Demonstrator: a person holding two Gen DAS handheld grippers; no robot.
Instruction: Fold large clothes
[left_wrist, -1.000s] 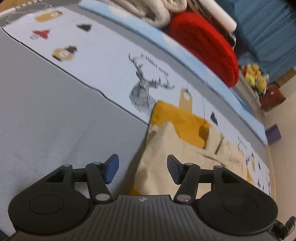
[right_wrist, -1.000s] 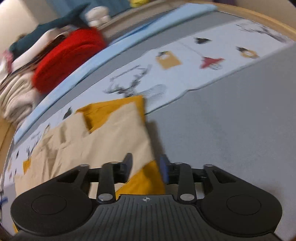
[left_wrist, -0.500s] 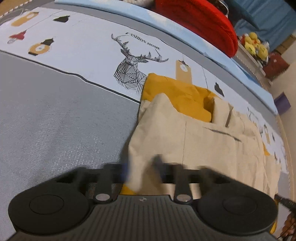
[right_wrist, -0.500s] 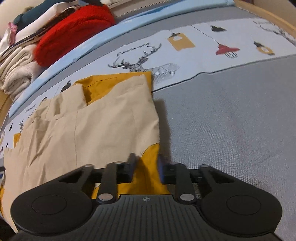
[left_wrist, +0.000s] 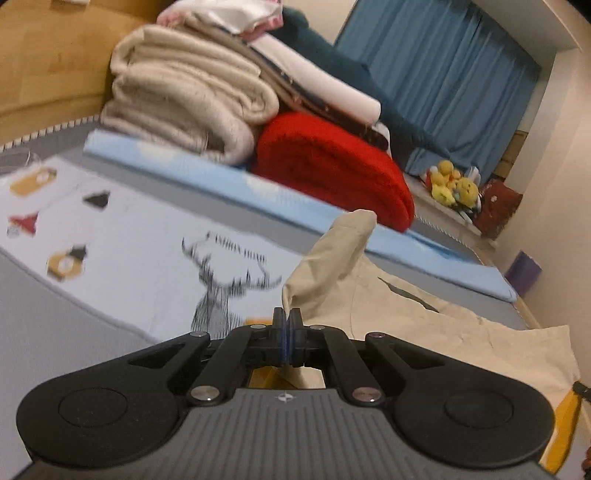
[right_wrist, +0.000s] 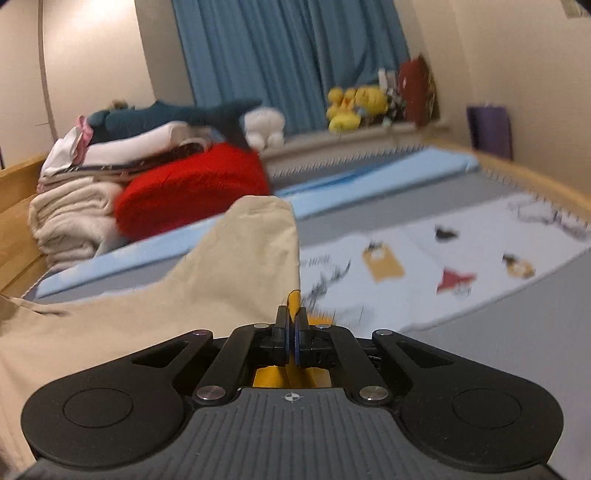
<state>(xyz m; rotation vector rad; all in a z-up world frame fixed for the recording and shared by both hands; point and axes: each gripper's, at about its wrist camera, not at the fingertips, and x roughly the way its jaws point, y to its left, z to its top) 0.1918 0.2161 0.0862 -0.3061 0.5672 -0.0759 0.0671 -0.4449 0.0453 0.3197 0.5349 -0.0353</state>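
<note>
With both the left gripper (left_wrist: 287, 325) and right gripper (right_wrist: 291, 326) pinched tight on the beige-and-mustard garment (right_wrist: 229, 266), lift level, carry across evenly, avoid slack.

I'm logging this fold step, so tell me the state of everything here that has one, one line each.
left gripper: shut on the beige garment's edge.
right gripper: shut on the garment's yellow edge.
beige garment: edge lifted off the bed, rest lying rumpled.
red blanket: folded, on the bed.
cream blanket: folded, stacked under other laundry.
blue curtain: drawn closed.
</note>
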